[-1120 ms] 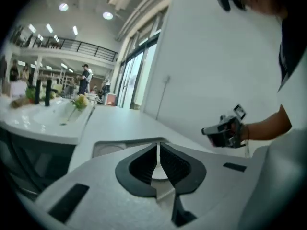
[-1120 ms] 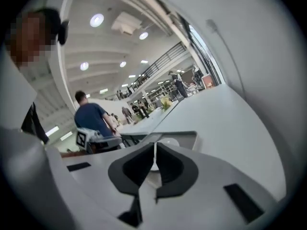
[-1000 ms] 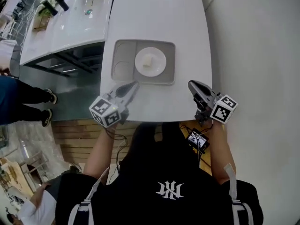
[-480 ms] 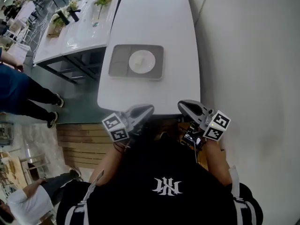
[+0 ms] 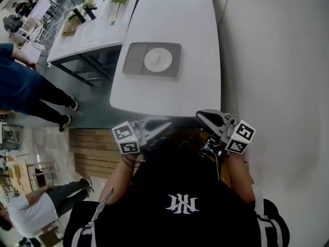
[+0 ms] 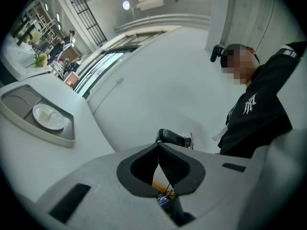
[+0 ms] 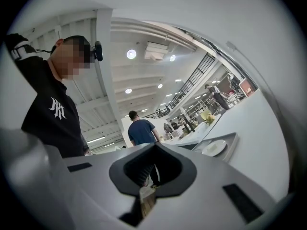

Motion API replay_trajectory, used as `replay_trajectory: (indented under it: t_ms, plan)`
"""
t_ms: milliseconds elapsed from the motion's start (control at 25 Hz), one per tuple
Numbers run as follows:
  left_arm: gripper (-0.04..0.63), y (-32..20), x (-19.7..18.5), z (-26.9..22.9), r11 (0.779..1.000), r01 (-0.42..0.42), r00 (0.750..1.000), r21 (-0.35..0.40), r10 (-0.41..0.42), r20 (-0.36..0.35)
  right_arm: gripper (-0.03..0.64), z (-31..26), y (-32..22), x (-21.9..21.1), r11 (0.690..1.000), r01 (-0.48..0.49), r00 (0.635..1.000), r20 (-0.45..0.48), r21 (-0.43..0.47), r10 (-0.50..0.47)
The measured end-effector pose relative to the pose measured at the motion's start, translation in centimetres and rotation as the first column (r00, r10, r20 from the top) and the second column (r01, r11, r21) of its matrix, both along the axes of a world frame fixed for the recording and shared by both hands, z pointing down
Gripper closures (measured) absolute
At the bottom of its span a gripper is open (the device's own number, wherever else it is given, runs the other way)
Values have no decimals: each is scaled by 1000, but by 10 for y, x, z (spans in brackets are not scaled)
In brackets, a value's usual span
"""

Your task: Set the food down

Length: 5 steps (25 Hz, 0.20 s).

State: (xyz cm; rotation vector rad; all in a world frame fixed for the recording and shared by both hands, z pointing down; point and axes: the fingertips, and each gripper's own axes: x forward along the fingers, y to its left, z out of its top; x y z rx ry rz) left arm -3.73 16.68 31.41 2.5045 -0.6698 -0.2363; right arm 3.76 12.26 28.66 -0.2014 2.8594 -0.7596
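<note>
A grey tray (image 5: 133,60) lies on the white table (image 5: 169,96), with a white plate (image 5: 158,59) in its right compartment. A small pale piece of food (image 5: 159,59) rests on the plate. My left gripper (image 5: 165,123) is shut and empty, held just off the table's near edge, well short of the tray. My right gripper (image 5: 200,115) is likewise shut with nothing in it, at the same edge. The tray (image 6: 57,135) and plate (image 6: 48,117) show at the left of the left gripper view, beyond the left gripper (image 6: 159,144). The right gripper view has the plate (image 7: 214,148) far right of the right gripper (image 7: 154,145).
A second white table (image 5: 92,30) with flower vases stands to the left across an aisle. A person in blue (image 5: 25,86) stands in that aisle. A pale wall (image 5: 277,60) runs along the right. Wooden flooring (image 5: 92,148) lies below my left gripper.
Both grippers have drawn back from over the table's near edge towards my body and risen slightly. The tray with plate and food stays put, now farther away. The person in blue has come closer.
</note>
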Motion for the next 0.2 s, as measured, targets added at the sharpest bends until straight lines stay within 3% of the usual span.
replay_trajectory:
  t_ms: [200]
  plan:
    - [589,9,-20,5,998,59,998,6,-59,4,612,4,14,-9,1000,5,1000,7,2,-5]
